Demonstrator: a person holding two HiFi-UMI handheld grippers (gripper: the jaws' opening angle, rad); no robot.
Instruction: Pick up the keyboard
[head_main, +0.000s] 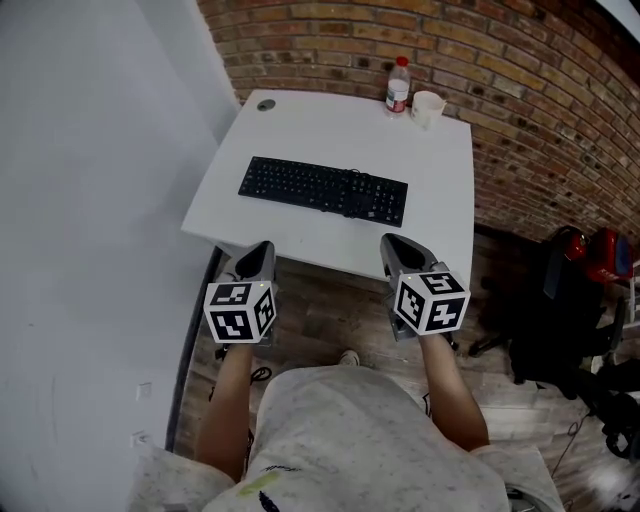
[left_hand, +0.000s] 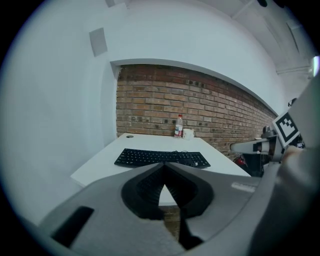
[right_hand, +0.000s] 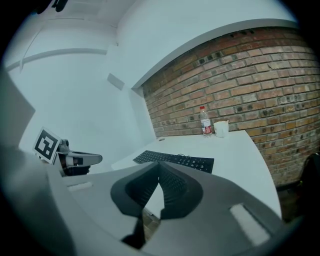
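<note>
At the bottom of the head view is the person's grey shirt (head_main: 350, 440), with both bare forearms reaching up the frame. The left gripper (head_main: 258, 250) sits left of centre and the right gripper (head_main: 395, 245) right of centre. Both are held over the wooden floor (head_main: 330, 310), just short of the table's near edge, and neither touches anything.

In each gripper view the two jaws meet at their tips, leaving only a small triangular gap behind the tips. Both grippers are closed and hold nothing.

Next comes the white table (head_main: 340, 130), filling the middle of the head view. The black keyboard (head_main: 322, 190) lies flat on its near half, long side running left to right and slightly askew, its right end lower in the frame. It sits above the two grippers and well apart from both.

A small round hole (head_main: 265, 104) shows near the table's far left corner. At the far right corner a bottle (head_main: 397, 85) with a red cap and label stands upright, with a white cup (head_main: 427, 107) just beside it on the right.

A brick wall (head_main: 500, 80) runs behind the table across the top and upper right of the frame, and a plain white wall (head_main: 90, 200) fills the left. At the right edge are dark shapes (head_main: 560, 320), perhaps a chair and bags; the view is too murky to say which.
</note>
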